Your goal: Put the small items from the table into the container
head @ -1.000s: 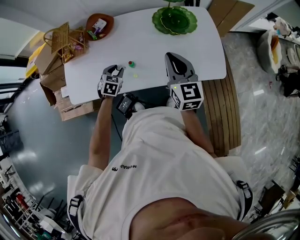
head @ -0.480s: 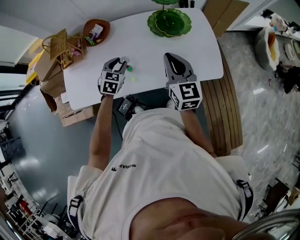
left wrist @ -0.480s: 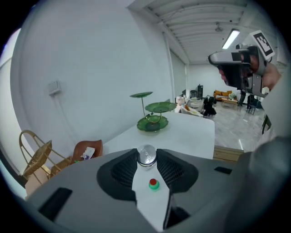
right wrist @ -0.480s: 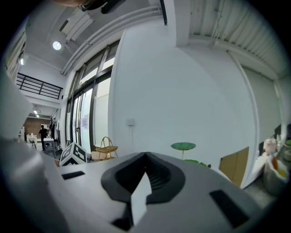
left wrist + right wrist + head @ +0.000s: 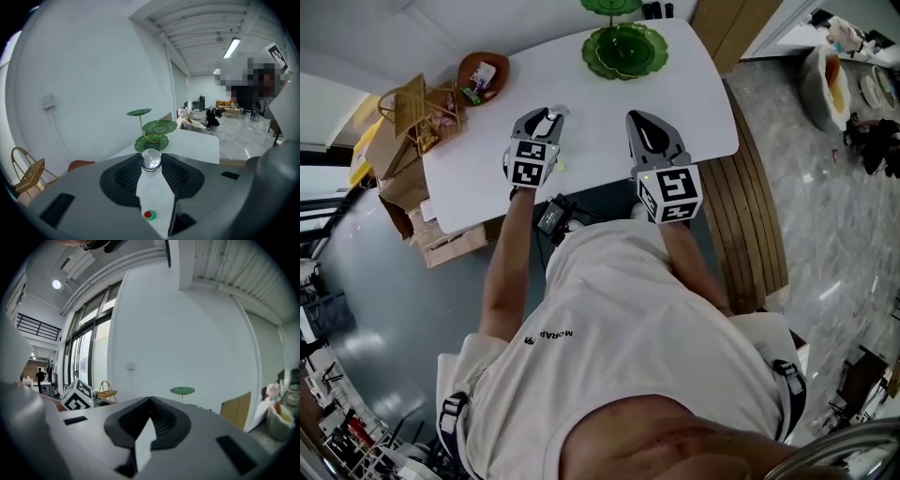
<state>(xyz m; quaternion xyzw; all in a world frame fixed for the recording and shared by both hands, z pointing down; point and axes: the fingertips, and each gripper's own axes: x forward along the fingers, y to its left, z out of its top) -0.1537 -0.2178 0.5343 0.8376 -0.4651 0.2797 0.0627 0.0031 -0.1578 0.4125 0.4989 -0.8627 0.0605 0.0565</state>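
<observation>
My left gripper (image 5: 551, 112) hangs over the white table (image 5: 591, 98), its jaws shut on a small round silver item (image 5: 151, 159) held at the very tips. Under those jaws a small red-and-green item (image 5: 149, 215) lies on the tabletop; the head view hides it beneath the gripper. A tiny pale item (image 5: 556, 167) lies by the left gripper's marker cube. The brown bowl (image 5: 467, 67) with a few small things in it stands at the table's far left corner. My right gripper (image 5: 639, 117) is shut and holds nothing, hovering over the table's near right side.
A green tiered dish (image 5: 623, 49) stands at the table's far edge, also ahead of the left gripper (image 5: 157, 129). A wicker basket (image 5: 411, 101) and cardboard boxes (image 5: 441, 230) sit off the table's left end. A wooden bench (image 5: 750, 202) runs along the right.
My left gripper has moved away from me across the table, over the spot where the red-and-green item lay. The right gripper has hardly moved.
</observation>
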